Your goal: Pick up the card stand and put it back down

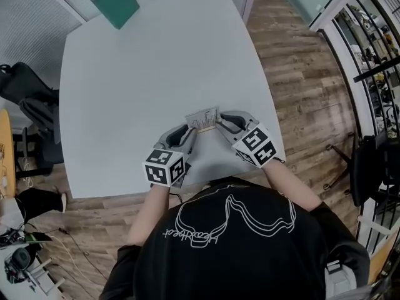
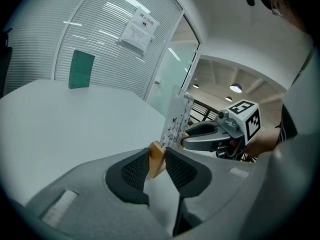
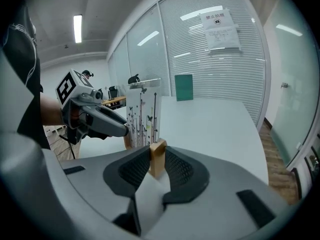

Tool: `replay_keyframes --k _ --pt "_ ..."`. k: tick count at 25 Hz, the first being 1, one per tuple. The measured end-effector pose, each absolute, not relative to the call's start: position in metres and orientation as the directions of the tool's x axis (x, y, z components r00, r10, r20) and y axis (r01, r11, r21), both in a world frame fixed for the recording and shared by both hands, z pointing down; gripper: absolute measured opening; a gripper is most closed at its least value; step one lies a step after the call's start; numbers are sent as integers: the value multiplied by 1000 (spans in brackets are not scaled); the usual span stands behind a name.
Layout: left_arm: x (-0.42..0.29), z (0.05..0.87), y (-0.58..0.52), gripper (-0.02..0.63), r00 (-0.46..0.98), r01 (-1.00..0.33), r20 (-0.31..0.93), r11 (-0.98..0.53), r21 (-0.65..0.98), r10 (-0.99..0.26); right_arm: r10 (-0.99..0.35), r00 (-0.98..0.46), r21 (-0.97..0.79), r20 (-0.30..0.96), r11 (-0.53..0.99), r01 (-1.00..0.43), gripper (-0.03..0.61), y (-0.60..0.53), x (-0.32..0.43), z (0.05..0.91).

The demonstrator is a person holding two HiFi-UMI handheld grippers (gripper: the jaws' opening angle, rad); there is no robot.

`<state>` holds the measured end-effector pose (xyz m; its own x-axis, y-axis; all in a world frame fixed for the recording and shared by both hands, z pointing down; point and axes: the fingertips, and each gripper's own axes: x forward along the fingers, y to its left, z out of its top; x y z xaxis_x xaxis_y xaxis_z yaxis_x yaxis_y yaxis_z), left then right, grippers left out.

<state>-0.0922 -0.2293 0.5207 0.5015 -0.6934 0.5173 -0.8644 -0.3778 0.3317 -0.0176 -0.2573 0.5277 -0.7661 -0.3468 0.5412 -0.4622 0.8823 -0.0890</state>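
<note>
At the near edge of the desk (image 1: 137,74), held between two tools: the card stand (image 1: 203,119).
Clamped from the left by the left tool (image 2: 158,168) and from the right by the right tool (image 3: 157,168), each pair of jaws partly closed, pads pressing one end of the wooden base (image 2: 157,156); impossible to tell whether resting on the desk or just above it. For a clean set-down, keep both ends level and the card (image 3: 142,115) upright, lower together until the base sits flat, then ease off both grips at once, no sideways drag. Nearest, on the shirt (image 1: 231,220), looping script, not surely legible. On the card, only printed stems and butterflies, no words. Far off, past a green panel (image 1: 115,2), a notice sheet (image 3: 220,30) on the glass wall (image 3: 240,74), print too small to read.
</note>
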Motion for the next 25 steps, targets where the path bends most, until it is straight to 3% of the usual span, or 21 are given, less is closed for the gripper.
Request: replay_keyframes --k 25 --pt "-100 566 -248 103 485 -874 550 -365 320 -680 -309 -757 -109 576 888 -446 101 -275 -25 571"
